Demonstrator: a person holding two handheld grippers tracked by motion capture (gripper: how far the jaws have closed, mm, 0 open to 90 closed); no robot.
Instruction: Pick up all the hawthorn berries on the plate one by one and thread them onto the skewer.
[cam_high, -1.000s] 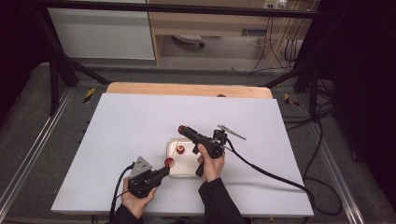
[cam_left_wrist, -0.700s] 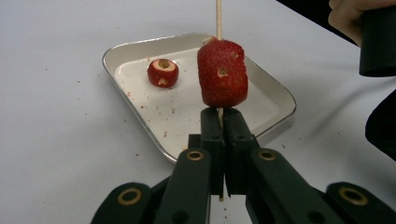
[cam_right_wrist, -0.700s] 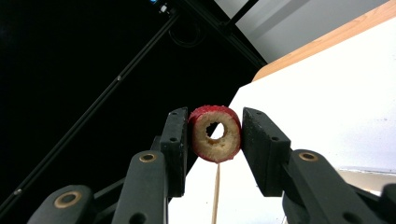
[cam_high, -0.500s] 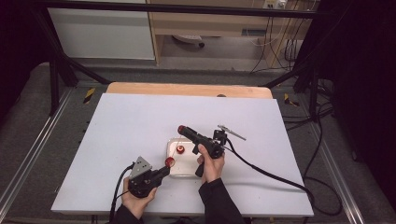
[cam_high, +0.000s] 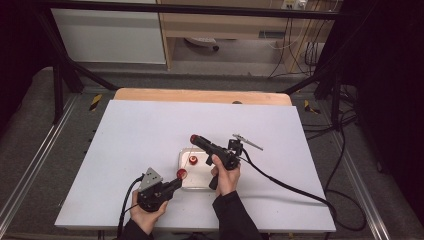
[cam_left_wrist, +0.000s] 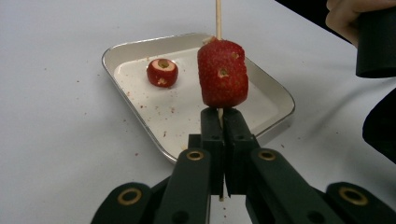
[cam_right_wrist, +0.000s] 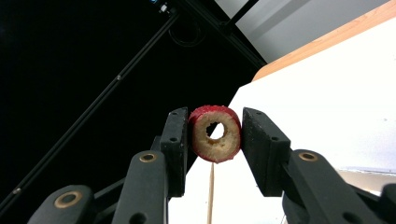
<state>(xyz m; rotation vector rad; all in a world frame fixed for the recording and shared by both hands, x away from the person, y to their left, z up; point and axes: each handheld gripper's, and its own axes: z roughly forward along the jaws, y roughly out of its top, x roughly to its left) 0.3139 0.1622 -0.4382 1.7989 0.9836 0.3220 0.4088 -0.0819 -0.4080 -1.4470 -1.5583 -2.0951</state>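
Near the table's front edge, the left gripper (cam_left_wrist: 219, 116) pinches a skewer (cam_left_wrist: 217, 18) while the right gripper (cam_right_wrist: 214, 135) clamps a cored fruit ring (cam_right_wrist: 215, 133), whose hole should line up squarely with the tip.

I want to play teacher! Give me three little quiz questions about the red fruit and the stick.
1. True or false: the left gripper pinches the wooden stick just below a red fruit piece.
2. How many fruit pieces lie in the tray?
3. What does the right gripper hold: A) a spoon, B) a cored fruit piece, C) nothing?

Key: 1 true; 2 one; 3 B.
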